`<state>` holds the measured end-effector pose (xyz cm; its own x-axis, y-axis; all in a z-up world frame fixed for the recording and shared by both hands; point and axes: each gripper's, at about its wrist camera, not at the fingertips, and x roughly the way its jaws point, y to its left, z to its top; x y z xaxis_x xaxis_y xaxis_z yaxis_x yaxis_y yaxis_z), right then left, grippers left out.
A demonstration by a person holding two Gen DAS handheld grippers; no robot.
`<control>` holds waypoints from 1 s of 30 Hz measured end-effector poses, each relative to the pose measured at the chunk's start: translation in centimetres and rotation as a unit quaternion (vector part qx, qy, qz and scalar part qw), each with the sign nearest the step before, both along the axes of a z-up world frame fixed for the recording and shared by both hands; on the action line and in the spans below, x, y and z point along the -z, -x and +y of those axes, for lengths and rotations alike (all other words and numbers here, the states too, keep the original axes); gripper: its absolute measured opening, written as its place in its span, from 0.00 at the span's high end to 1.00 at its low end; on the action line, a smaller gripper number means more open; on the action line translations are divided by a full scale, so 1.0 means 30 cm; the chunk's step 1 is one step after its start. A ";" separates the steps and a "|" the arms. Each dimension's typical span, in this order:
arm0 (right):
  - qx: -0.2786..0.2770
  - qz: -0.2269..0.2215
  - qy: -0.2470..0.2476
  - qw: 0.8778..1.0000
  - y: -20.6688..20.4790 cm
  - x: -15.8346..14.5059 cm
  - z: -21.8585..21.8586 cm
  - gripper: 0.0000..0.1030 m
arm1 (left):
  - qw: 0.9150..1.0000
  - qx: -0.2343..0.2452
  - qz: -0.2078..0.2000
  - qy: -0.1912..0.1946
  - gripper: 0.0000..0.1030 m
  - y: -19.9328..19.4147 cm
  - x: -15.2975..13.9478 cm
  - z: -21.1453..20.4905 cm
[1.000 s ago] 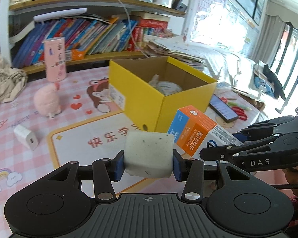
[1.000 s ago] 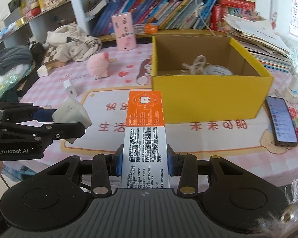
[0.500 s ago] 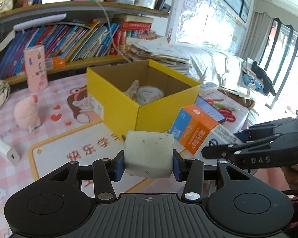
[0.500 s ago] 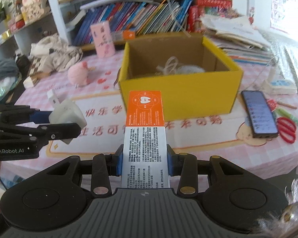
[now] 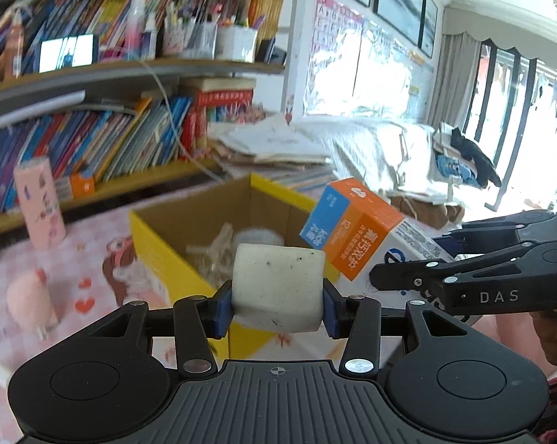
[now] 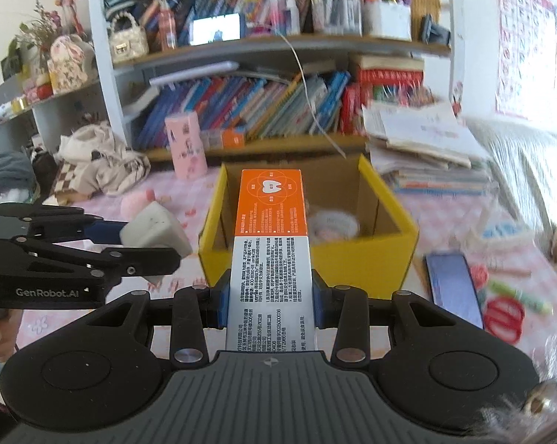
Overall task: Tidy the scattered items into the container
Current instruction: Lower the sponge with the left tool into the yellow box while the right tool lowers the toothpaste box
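This is a lived-in home, most likely a child's study corner. A bookshelf [image 6: 241, 107] packed with colourful books runs behind the table [image 6: 396, 199], which wears a pink checked cloth with cartoon prints. Pen cups [image 6: 385, 18] and a small handbag [image 6: 126, 39] sit on the upper shelf. A learning chart [image 5: 334, 55] hangs by curtained windows [image 5: 459, 81], and crumpled clothes [image 6: 100, 162] lie nearby.

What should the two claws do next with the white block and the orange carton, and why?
Probably carry both a little further forward until they hang over the yellow box, then let go. The left claw is shut on the white block and the right claw on the orange carton; both sit at the box's near edge, not yet clearly over its open top.
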<state>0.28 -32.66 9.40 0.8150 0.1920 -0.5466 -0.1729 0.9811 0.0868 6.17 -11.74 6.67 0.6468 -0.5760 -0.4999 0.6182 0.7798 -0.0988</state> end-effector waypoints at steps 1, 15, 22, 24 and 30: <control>-0.004 -0.005 0.000 1.000 -0.018 -0.011 -0.007 0.64 | 1.000 -0.001 -0.005 0.001 0.56 -0.011 -0.009 -0.008; -0.082 -0.001 -0.008 0.997 -0.372 -0.028 -0.122 0.64 | 0.997 -0.074 0.010 0.010 0.56 -0.229 0.001 -0.101; -0.105 0.021 -0.020 0.994 -0.510 0.002 -0.197 0.64 | 0.995 -0.092 0.029 -0.013 0.56 -0.301 0.037 -0.181; -0.113 0.027 -0.024 0.993 -0.547 0.017 -0.211 0.64 | 0.994 -0.096 0.038 -0.023 0.56 -0.317 0.052 -0.198; -0.143 0.052 -0.027 0.988 -0.655 0.070 -0.232 0.64 | 0.990 -0.112 0.074 -0.045 0.56 -0.366 0.113 -0.241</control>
<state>19.93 -39.62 7.30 0.6633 0.4371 -0.6074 -0.4289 0.8872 0.1700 17.14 -18.97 3.29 0.6683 -0.3761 -0.6418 0.4131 0.9052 -0.1002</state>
